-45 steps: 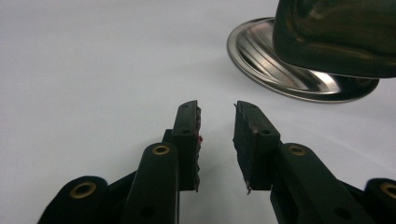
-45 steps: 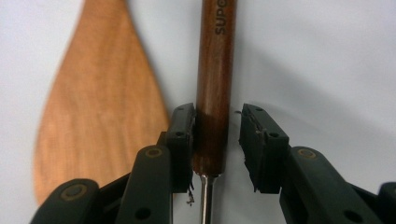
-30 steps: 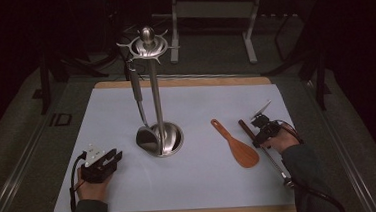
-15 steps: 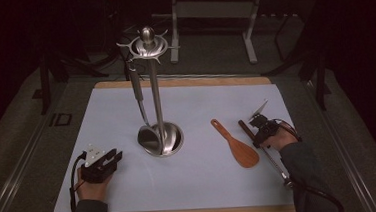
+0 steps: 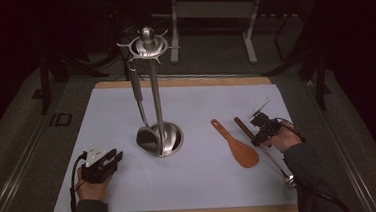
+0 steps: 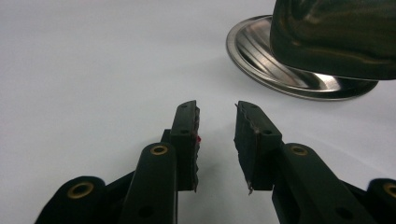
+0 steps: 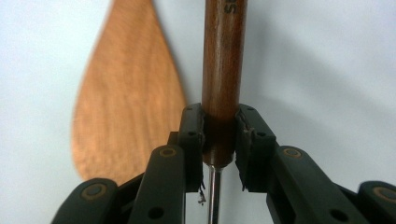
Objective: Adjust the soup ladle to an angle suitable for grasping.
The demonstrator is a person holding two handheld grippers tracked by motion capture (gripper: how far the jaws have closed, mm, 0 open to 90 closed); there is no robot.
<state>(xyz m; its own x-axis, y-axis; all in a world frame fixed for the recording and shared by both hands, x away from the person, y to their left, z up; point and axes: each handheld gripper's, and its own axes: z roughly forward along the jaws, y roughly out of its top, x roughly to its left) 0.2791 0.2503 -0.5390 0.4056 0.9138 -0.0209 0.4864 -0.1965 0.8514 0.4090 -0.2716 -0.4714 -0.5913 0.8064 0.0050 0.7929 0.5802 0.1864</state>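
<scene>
In the high view the right gripper (image 5: 261,131) sits on the wooden handle (image 5: 243,127) of a tool whose thin metal shaft runs back under the hand toward the near right of the table (image 5: 186,116); a wooden spatula (image 5: 236,143) lies just to the left of the fingers. The left gripper (image 5: 102,162) rests low on the table, its hand behind it, pointing toward the stand (image 5: 159,133), where a ladle (image 5: 145,134) already hangs. Judging from this, the step in hand is picking up the handled tool to hang it on the stand; next comes a lift, then a carry over to a free hook. In the left gripper view the fingers (image 6: 187,135) stand partly open and hold nothing, with the stand's base (image 6: 280,70) ahead and to their right. In the right gripper view the fingers (image 7: 191,140) are closed on the handle (image 7: 223,70) near its lower end, the shaft (image 7: 214,196) passing down between them and the spatula (image 7: 130,102) lying flat to their left.
</scene>
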